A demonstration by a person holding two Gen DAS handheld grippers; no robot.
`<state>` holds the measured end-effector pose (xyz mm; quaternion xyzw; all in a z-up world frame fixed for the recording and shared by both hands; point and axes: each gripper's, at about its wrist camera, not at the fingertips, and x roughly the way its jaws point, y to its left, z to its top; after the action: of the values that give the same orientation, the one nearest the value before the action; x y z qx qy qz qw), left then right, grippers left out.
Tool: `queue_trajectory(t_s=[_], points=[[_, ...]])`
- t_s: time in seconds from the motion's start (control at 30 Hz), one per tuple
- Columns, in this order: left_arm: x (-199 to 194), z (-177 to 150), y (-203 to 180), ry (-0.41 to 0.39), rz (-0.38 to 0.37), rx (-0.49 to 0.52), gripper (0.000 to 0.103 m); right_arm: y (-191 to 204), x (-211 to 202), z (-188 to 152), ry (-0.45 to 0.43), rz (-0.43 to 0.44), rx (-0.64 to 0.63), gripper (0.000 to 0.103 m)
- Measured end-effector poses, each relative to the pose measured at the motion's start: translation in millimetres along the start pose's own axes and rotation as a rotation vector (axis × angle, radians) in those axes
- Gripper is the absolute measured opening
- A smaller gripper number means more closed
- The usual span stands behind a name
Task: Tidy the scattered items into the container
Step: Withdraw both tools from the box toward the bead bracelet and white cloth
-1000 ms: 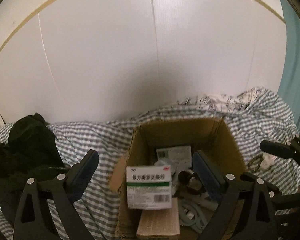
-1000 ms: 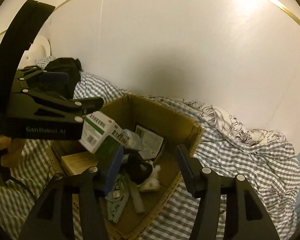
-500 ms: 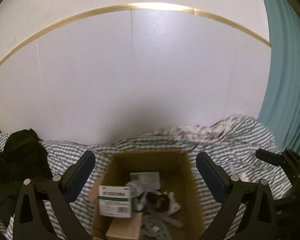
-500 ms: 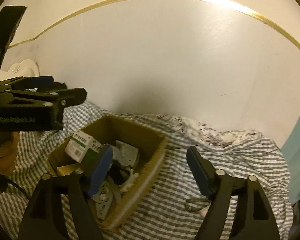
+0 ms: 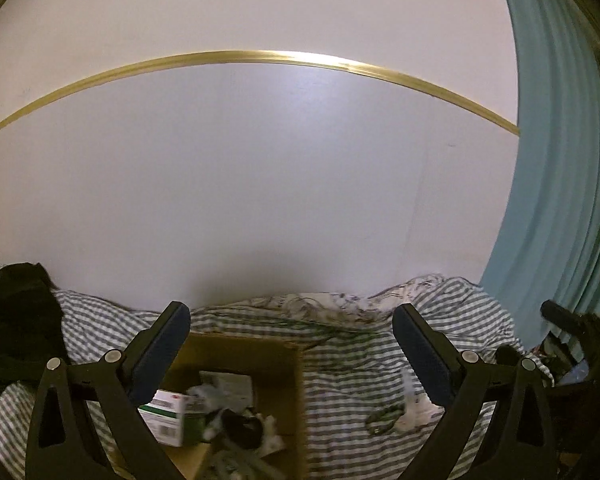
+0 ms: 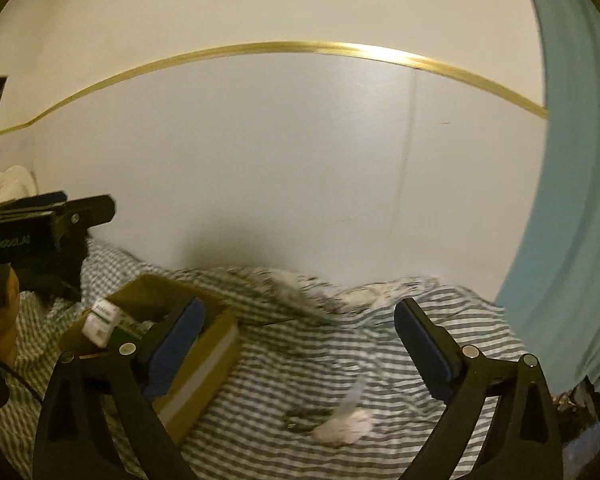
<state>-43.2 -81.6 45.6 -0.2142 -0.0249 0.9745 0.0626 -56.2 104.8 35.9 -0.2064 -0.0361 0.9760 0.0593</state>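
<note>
Landmark: cardboard box on the checked bedsheet.

Left gripper: jaws spread wide, nothing between the pads. In its own view the left finger overlaps the near-left part of the box; the right finger sits over bare sheet to the right of the box.

Right gripper: jaws have just been opening and now stand released, nothing gripped. Its left finger overlaps the right wall of the box; the right one is well to the right of the box, above the sheet.

Box contents: a white-and-green medicine carton leaning at the near-left inside, also seen from the right wrist at the box's left edge. Beside it, to the right inside the box, a jumble of grey and black items, too blurred to name.

Outside the box, to its right on the sheet: a small dark looped item touching or just beside a pale, whitish item. Both lie loose, apart from the box; blur prevents identification.

Left of the box: dark clothing heap on the sheet.

Beyond the box: crumpled patterned fabric against the white wall, which carries a gold trim strip. Far right of the box: teal curtain.
</note>
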Motion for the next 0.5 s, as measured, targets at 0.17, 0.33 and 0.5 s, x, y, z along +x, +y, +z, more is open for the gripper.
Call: queue_trajectory(t_s=[0.17, 0.33, 0.5], points=[[21.5, -11.9, -31.2, 0.024, -0.023, 0.057, 0.103, -34.4, -0.2, -8.0, -0.009, -0.062, 0.018, 0.101], [57.2, -36.4, -68.6, 0.078, -0.059, 0.153, 0.103, -62.5, 14.4, -27.2, 0.035, -0.093, 0.045, 0.101], [109.2, -73.8, -98.3, 0.200, -0.087, 0.220, 0.103, -86.7, 41.4, -56.4, 0.104, -0.093, 0.066, 0.101]])
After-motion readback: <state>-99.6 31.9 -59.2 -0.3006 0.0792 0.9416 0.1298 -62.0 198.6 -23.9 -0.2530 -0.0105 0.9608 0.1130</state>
